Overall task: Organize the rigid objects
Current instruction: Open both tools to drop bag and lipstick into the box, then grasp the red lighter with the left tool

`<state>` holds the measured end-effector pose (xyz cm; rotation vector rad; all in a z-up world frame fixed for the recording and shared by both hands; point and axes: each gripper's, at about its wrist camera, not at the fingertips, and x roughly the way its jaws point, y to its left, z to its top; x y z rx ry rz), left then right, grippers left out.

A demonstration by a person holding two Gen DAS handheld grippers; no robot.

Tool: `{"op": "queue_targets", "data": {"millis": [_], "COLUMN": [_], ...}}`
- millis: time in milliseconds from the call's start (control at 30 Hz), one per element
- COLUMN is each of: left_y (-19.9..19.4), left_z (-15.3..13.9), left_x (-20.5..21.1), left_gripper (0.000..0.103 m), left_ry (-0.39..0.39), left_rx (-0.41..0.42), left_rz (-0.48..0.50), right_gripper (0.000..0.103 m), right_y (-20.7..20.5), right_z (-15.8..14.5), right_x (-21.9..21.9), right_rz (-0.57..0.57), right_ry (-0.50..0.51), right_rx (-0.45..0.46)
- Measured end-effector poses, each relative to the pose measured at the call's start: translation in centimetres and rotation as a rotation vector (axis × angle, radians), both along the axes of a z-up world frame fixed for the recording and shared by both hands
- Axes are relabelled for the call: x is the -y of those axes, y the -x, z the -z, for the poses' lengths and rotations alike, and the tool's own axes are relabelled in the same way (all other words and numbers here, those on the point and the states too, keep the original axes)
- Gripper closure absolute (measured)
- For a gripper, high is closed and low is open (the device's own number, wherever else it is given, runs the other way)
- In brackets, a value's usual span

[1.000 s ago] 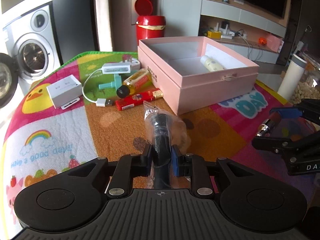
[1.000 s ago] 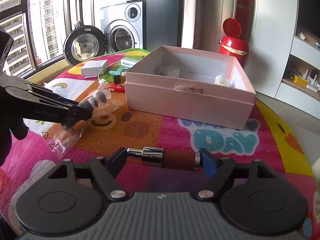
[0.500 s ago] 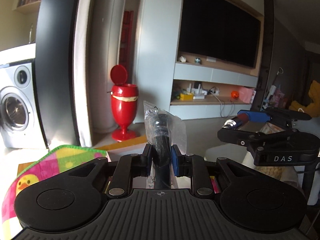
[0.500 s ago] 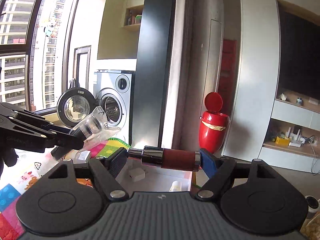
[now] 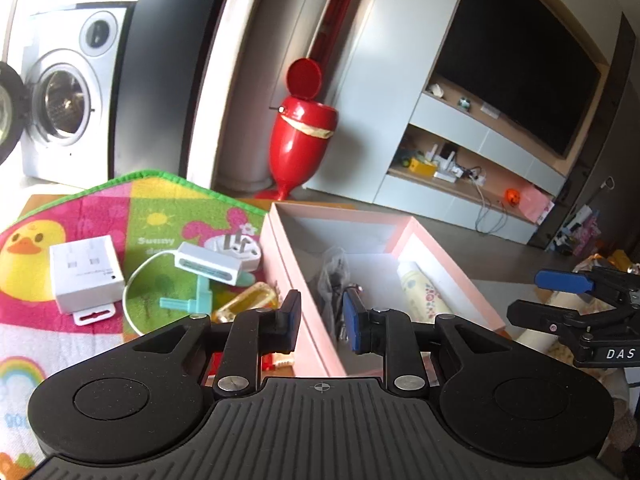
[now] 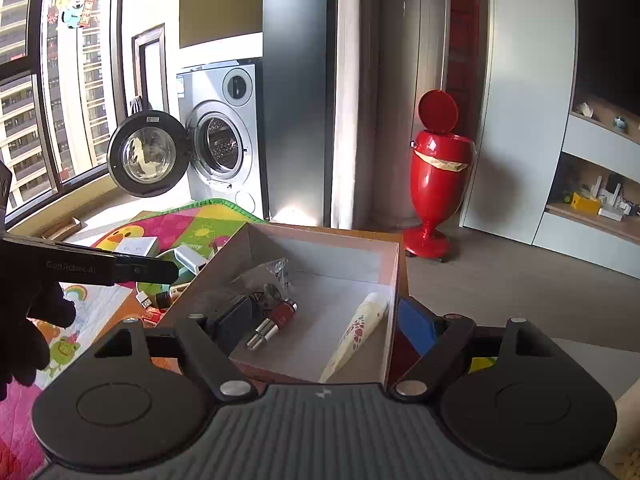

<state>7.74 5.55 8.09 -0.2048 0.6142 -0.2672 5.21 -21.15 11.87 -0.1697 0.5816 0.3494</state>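
Both tools are empty, and three things already lie in the pink box (image 6: 280,368). The left tool (image 5: 320,320) hangs with its jaws moderately apart and nothing between them, straddling the box's near left wall at the lower centre of the left wrist view. The right tool (image 6: 320,328) has its jaws spread wide over the box's near edge, also holding nothing. On the box floor, seen at the centre of the right wrist view, lie a dark red cylinder with a silver end (image 6: 274,322), a crumpled clear plastic bag with something dark in it (image 6: 266,280) just behind the cylinder, and a cream tube with a floral print (image 6: 356,334) along the right wall. I judge those three as done. What is left sits on the colourful play mat (image 5: 60,220) covering the worktop, at the left of the left wrist view: a white boxed charger (image 5: 86,276), a white adapter with a cable (image 5: 208,266), a white wall plug (image 5: 236,246) behind it, a mint-green plastic piece (image 5: 188,300), a small bottle of yellow liquid (image 5: 250,300) close beside the box's left wall, and a red item (image 5: 276,360) mostly hidden behind the left tool. By that count the task looks roughly a third finished; the remaining items are all close to the box's left side.
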Motion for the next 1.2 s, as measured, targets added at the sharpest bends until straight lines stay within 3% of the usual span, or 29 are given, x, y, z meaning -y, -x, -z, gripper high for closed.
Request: {"op": "queue_targets", "data": {"millis": [100,233,400,500,567,667,833,1000,1200], "left_y": [0.2,-1.4,-2.6,-3.8,-4.8,-5.8,-5.7,-2.9,-0.3], "left_z": [1.8,3.8,4.4,4.6,5.0,5.7,6.0,5.9,6.1], "left_x": [-1.7,-3.4,-3.0,-2.3,-2.1,-2.3,-3.2,-2.0,0.2], "left_gripper": [0.077,0.078,0.078,0.078,0.079,0.08,0.079,0.077,0.076], "left_ry": [-0.071,-0.036,-0.106,-0.132,-0.155,-0.146,-0.064,-0.128,-0.213], "left_rx": [-0.038,-0.118,-0.073,-0.099,-0.125,-0.152,-0.206,-0.206,-0.155], "left_rz": [-0.048,0.053,0.127,0.223,0.208,0.197,0.283,0.37,0.257], "right_gripper": [0.022,0.022,0.022,0.022,0.022,0.022,0.022,0.022,0.021], "right_y": [2.1,4.4,6.6,7.3,7.7,8.2,8.5,8.2,8.2], "right_z": [1.5,3.3,5.7,7.2,8.0,8.8,9.5,9.5,9.5], "right_x": [-1.0,-3.0,-6.1,-7.7,-8.4,-8.8,-8.5,-8.4,-8.5], "right_rz": [-0.024,-0.098,-0.185,-0.224,-0.24,-0.252,-0.247,-0.234,-0.233], "right_ry": [0.059,0.027,-0.004,0.027,0.039,0.036,0.003,-0.006,-0.003], "right_rx": [0.005,-0.029,-0.077,-0.102,-0.119,-0.139,-0.169,-0.173,-0.167]}}
